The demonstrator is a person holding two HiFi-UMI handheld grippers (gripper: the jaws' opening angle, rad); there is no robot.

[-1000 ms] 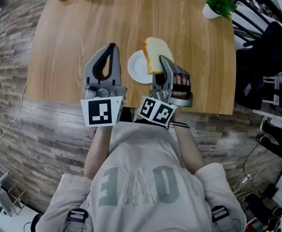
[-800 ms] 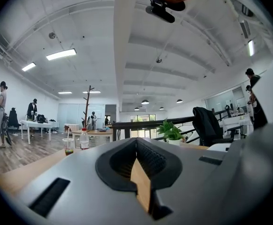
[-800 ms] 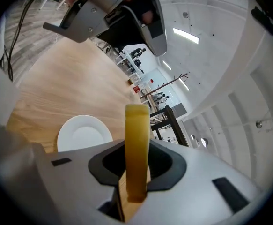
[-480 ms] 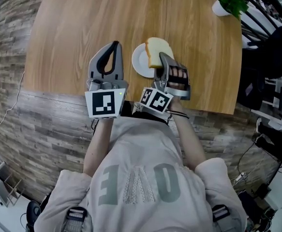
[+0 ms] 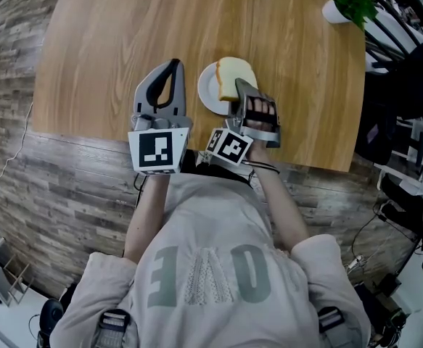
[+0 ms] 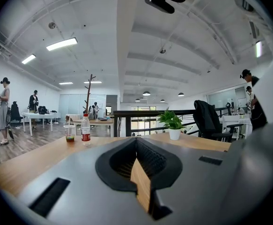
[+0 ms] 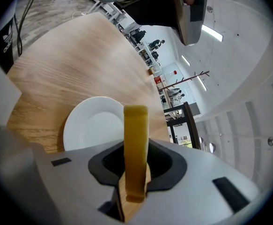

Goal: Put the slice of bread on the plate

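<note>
Yellow bread (image 7: 136,149), white plate (image 7: 92,125)

1. The right gripper (image 7: 135,171) fills the lower part of the view, its grey jaws closed on a slice of bread (image 7: 135,130). The slice is seen edge-on and stands upright, with the dark pads pressing its two flat faces.
2. Behind the slice lies a white plate (image 7: 87,125) – bare, and partly hidden by the gripper's body.
3. The plate rests on the nearer stretch of the wooden tabletop (image 7: 66,64), well short of its far edge.
4. Beyond the tabletop's left edge is plank floor (image 7: 47,3).
5. Far off are small figures of people (image 7: 156,43) and a lit ceiling light (image 7: 212,33).
</note>
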